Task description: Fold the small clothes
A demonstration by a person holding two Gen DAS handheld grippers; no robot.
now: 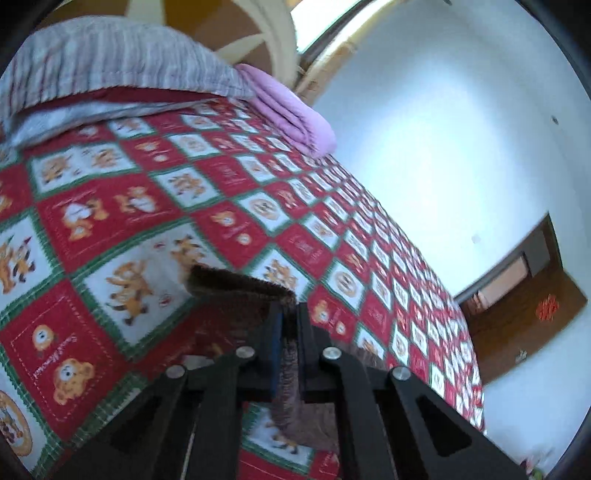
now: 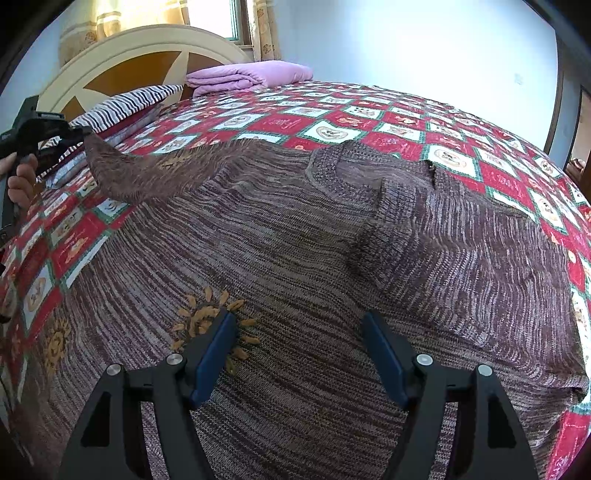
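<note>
From the left wrist we see our left gripper (image 1: 289, 314) pinched tight on the sweater's sleeve (image 1: 236, 286), lifted over the bed's red, white and green bedspread (image 1: 229, 206). Far off lie a striped pillow (image 1: 110, 62) and a folded pink blanket (image 1: 291, 110); a white wall (image 1: 443, 129) and a wooden door (image 1: 524, 295) stand to the right.

From the right wrist our right gripper (image 2: 299, 332) hangs with fingers apart just above the brown sweater (image 2: 295, 258), spread flat across the near bedspread. A cream headboard (image 2: 147, 48) and a curtained window (image 2: 221, 18) rise at the far side.
</note>
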